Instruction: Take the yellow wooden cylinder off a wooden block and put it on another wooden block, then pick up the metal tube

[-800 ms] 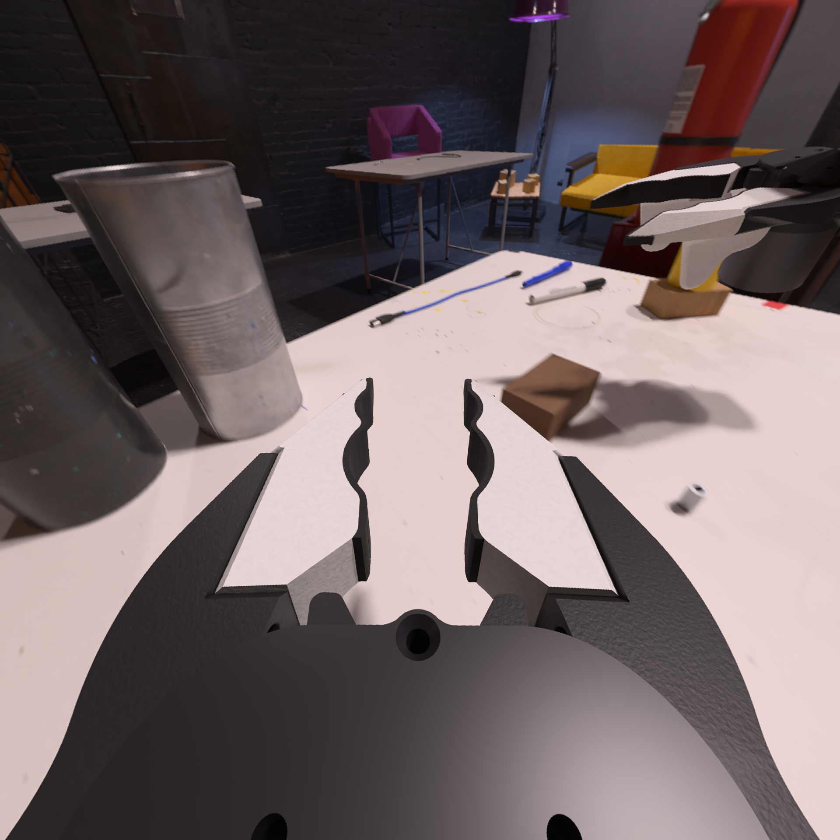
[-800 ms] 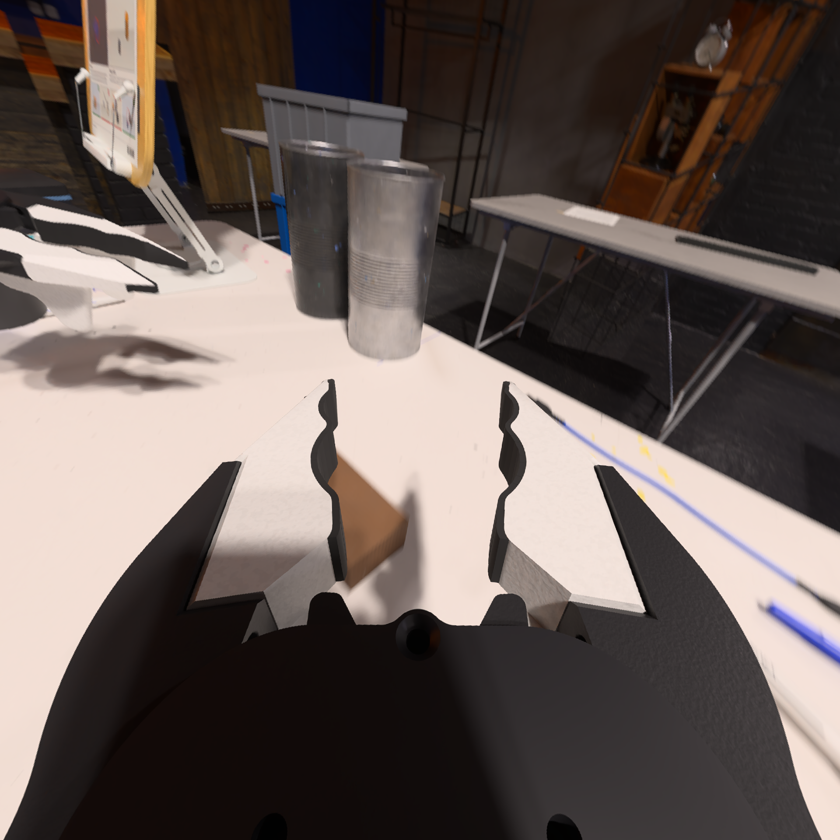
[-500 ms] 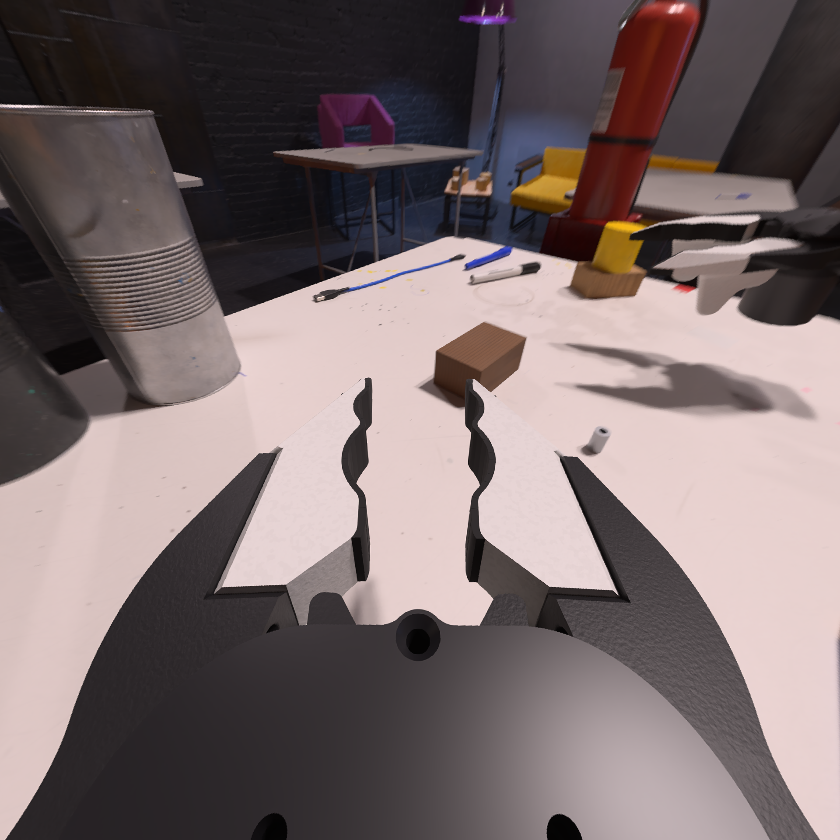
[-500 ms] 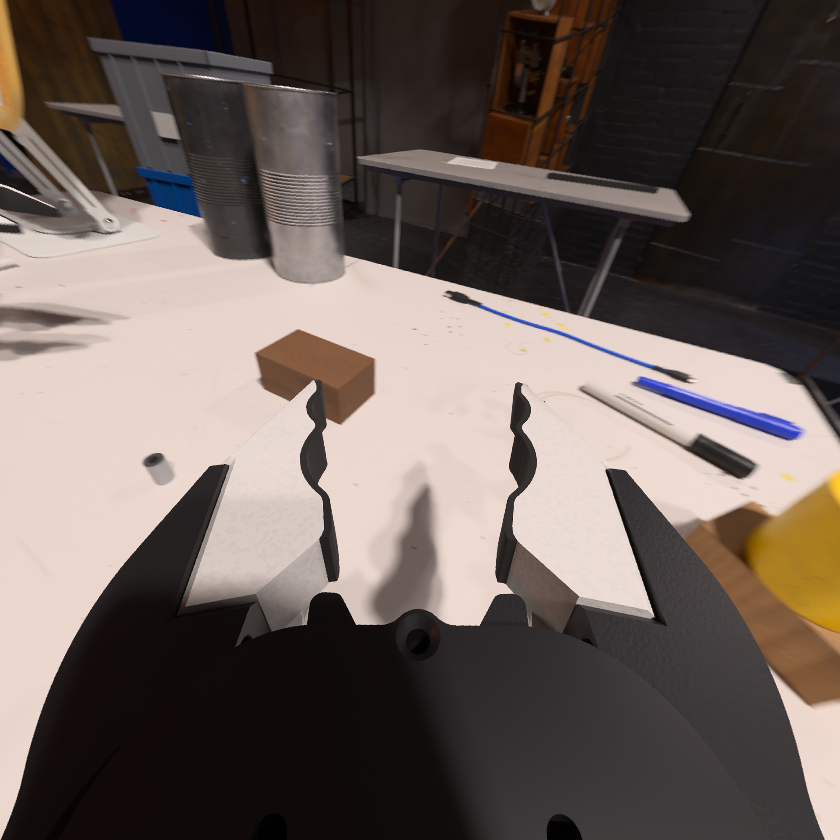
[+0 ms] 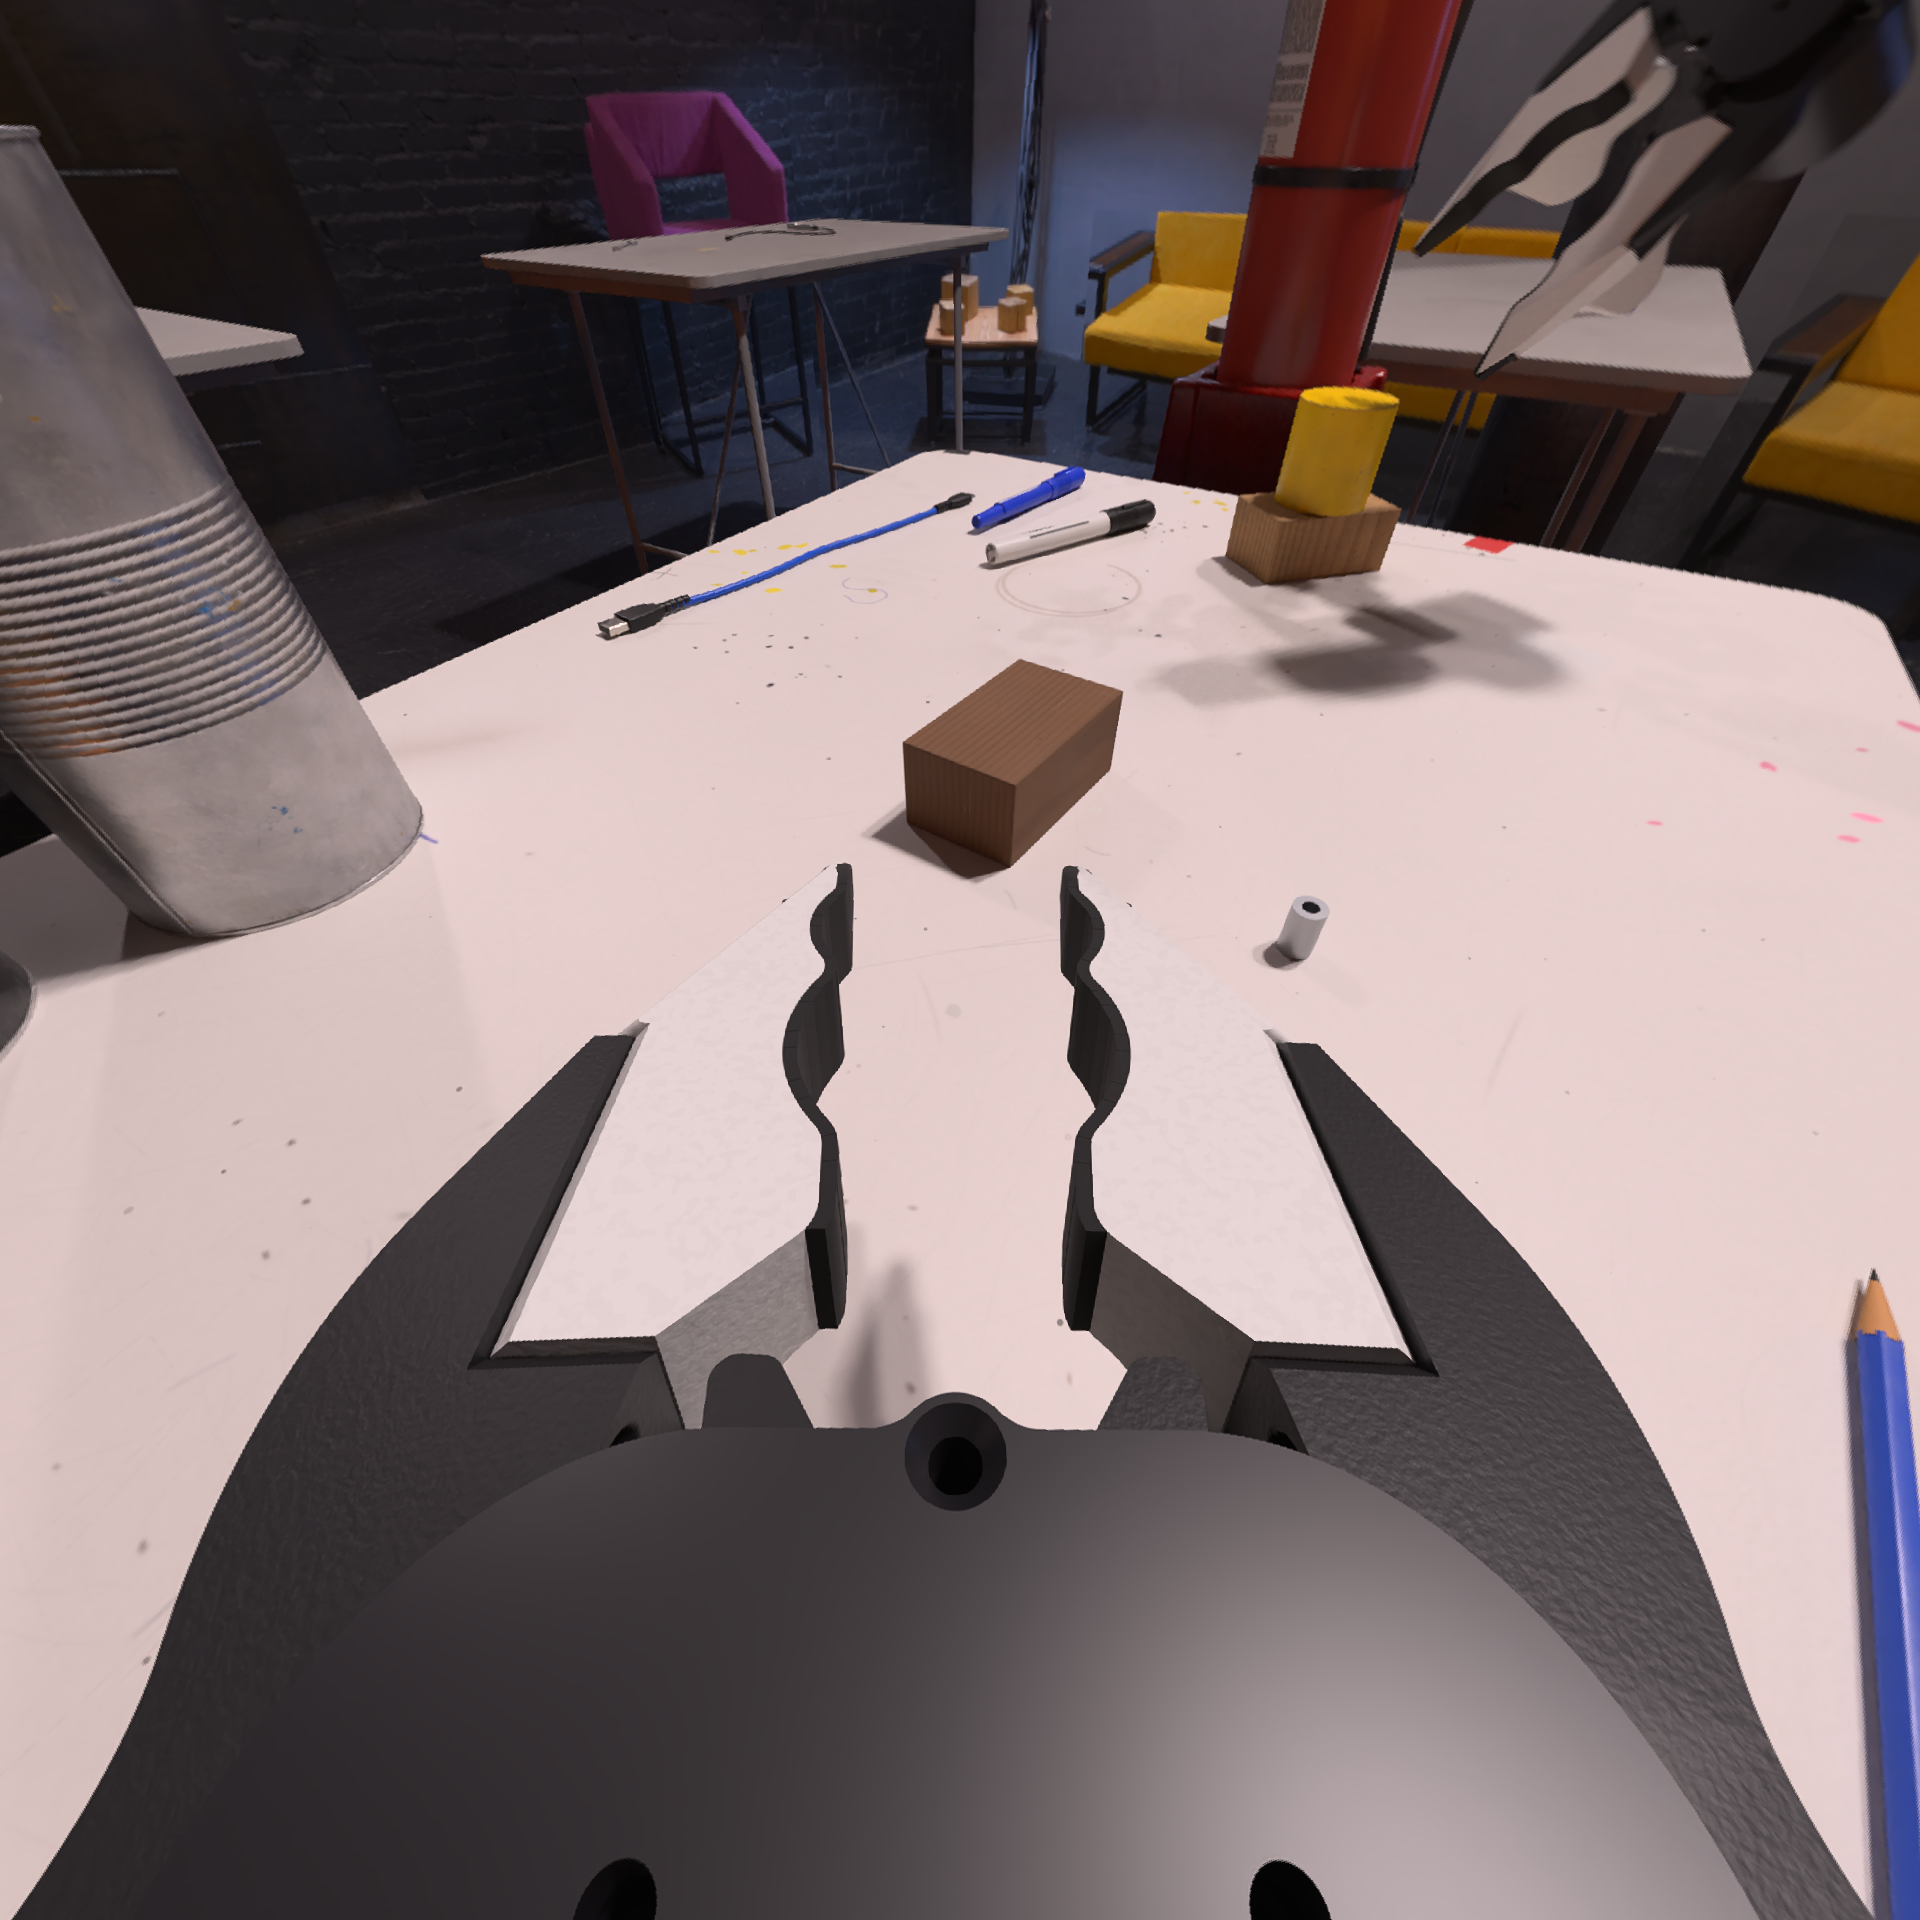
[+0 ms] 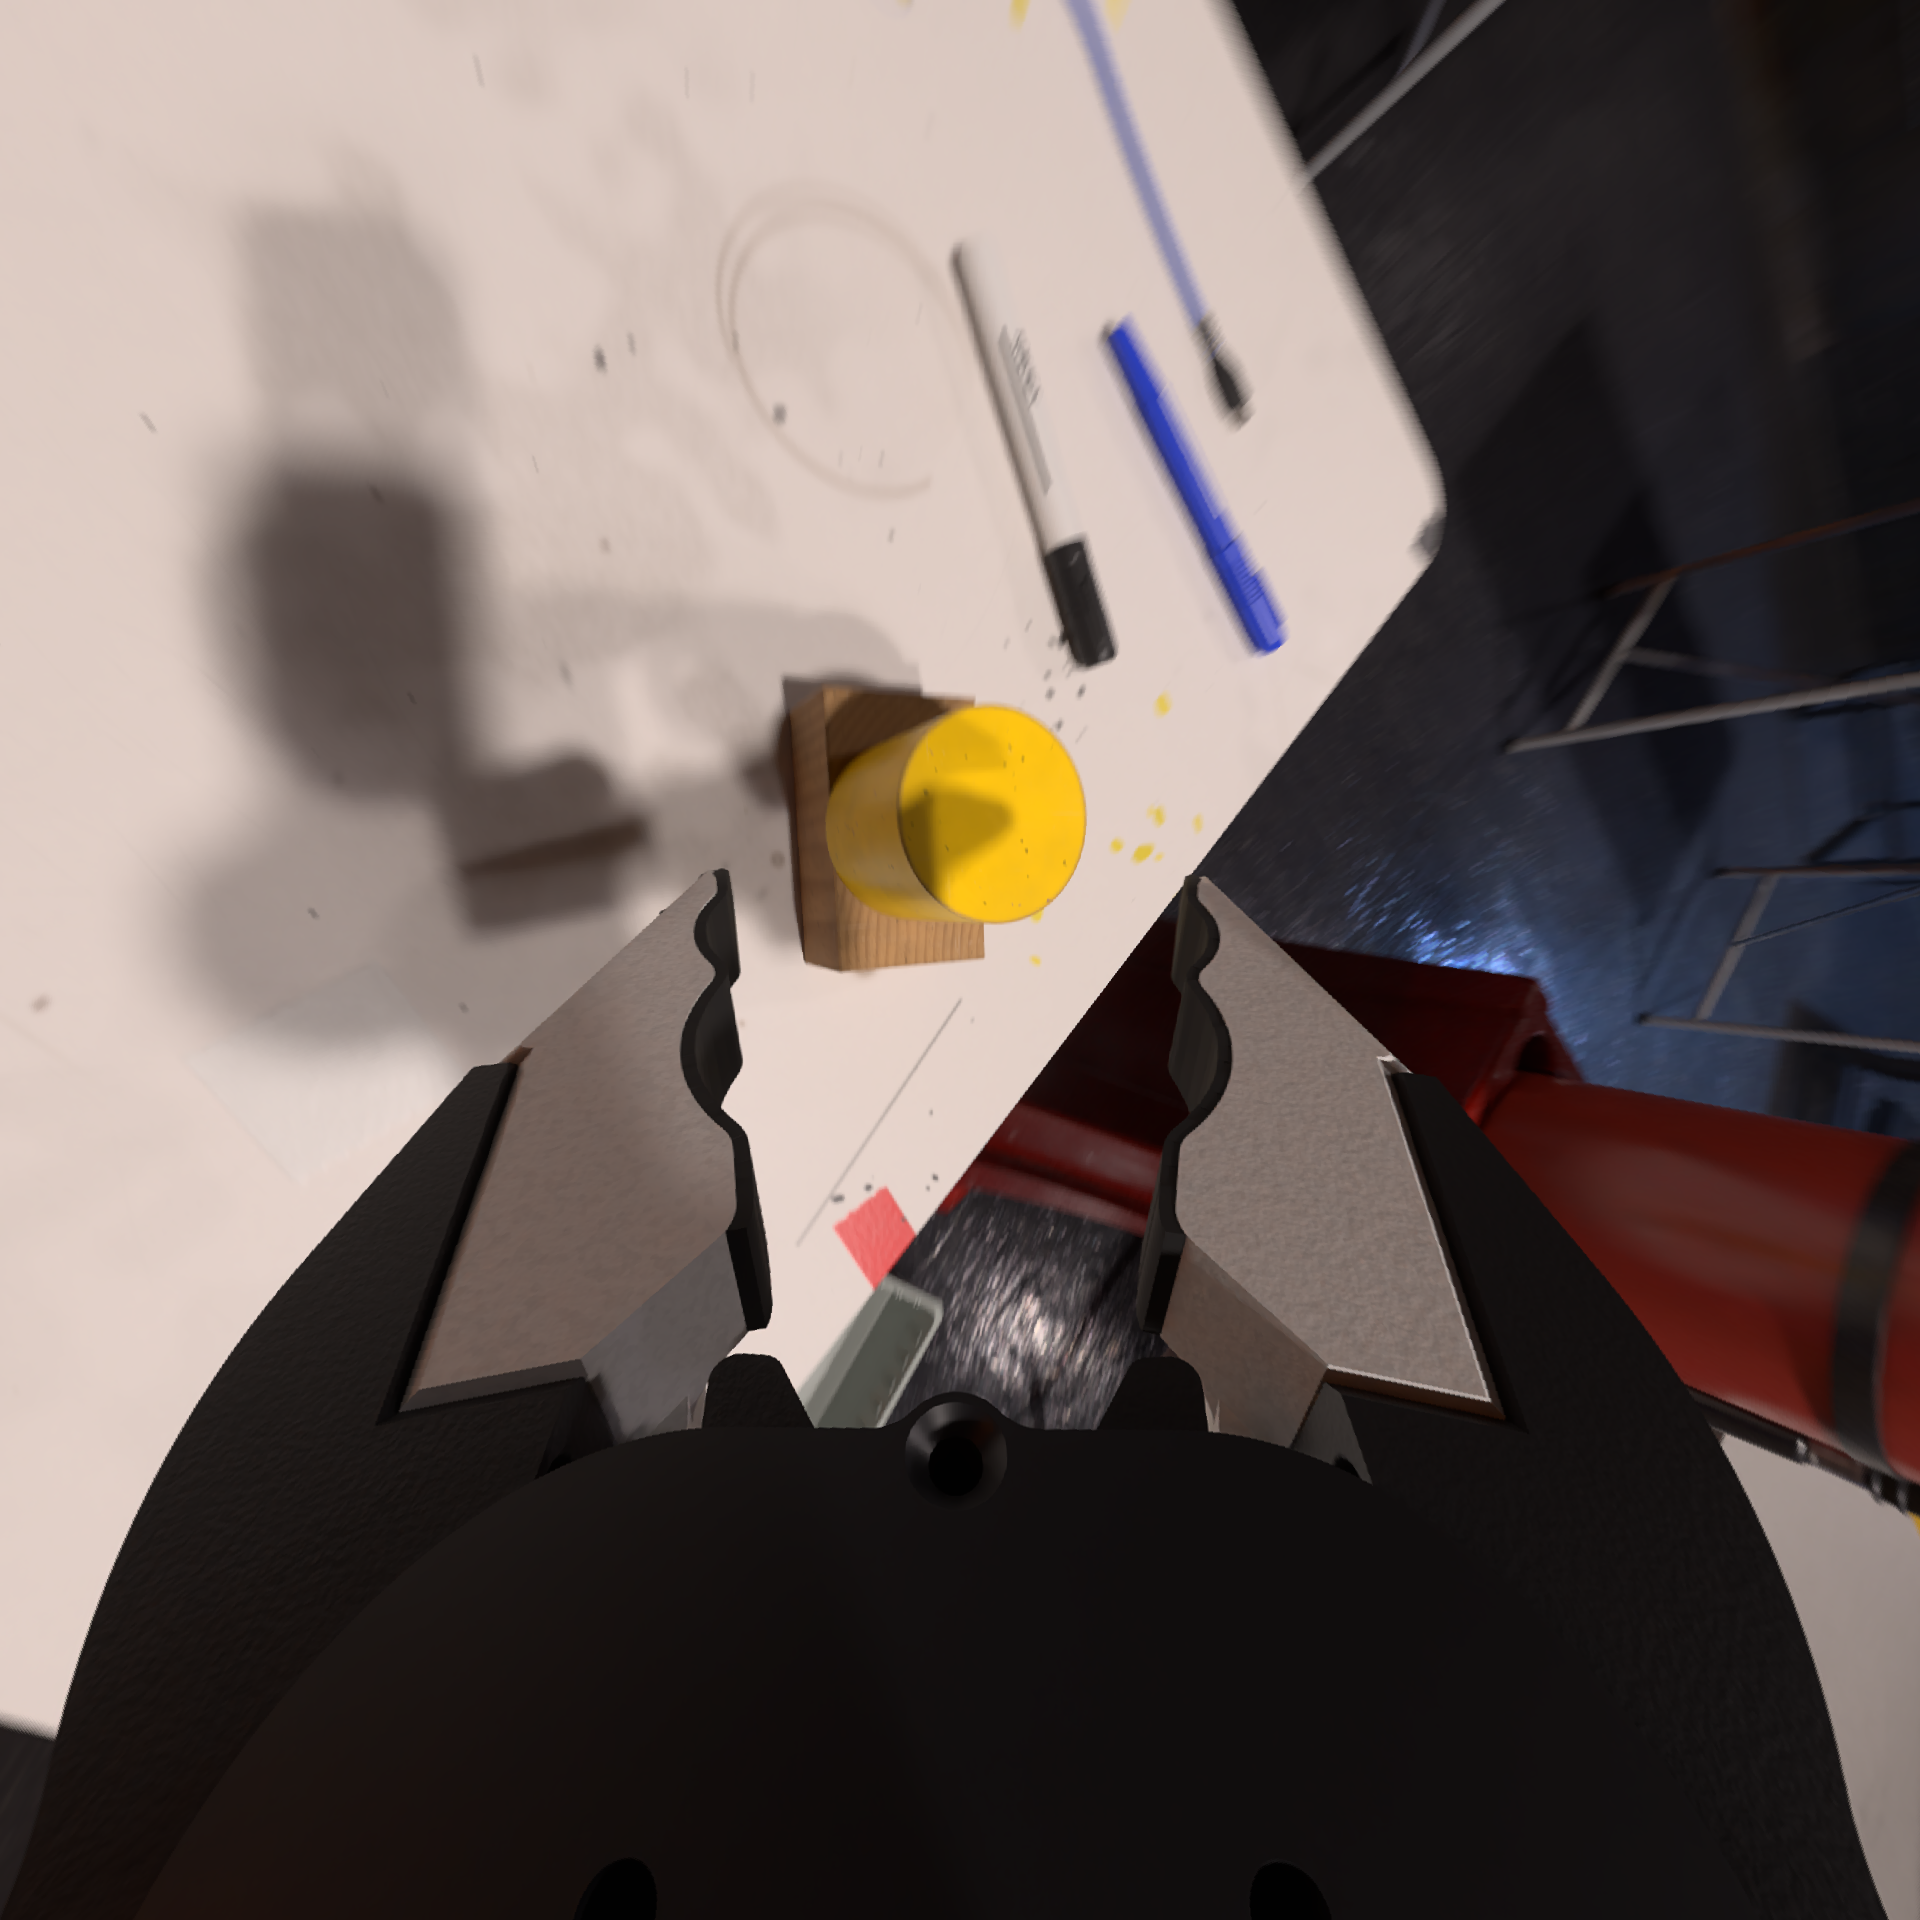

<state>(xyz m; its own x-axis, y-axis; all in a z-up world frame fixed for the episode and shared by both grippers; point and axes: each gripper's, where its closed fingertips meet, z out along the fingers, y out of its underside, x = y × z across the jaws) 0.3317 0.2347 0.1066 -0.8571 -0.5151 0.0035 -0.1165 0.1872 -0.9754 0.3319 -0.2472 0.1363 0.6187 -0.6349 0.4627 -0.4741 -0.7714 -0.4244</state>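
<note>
My right gripper (image 6: 951,894) has swung from level to pointing down, open and empty, above the yellow cylinder (image 6: 956,816), which stands on the light block (image 6: 888,935) at my 12 o'clock. My left gripper (image 5: 956,883) is open too. I count two blocks, the second a dark block (image 5: 1013,758), and one metal tube (image 5: 1301,927).

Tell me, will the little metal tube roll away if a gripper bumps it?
Probably. The metal tube lies on its round side on the smooth table, so a nudge could roll it. It looks small, likely light. Its hard, sleek surface may slip between fingers.
</note>
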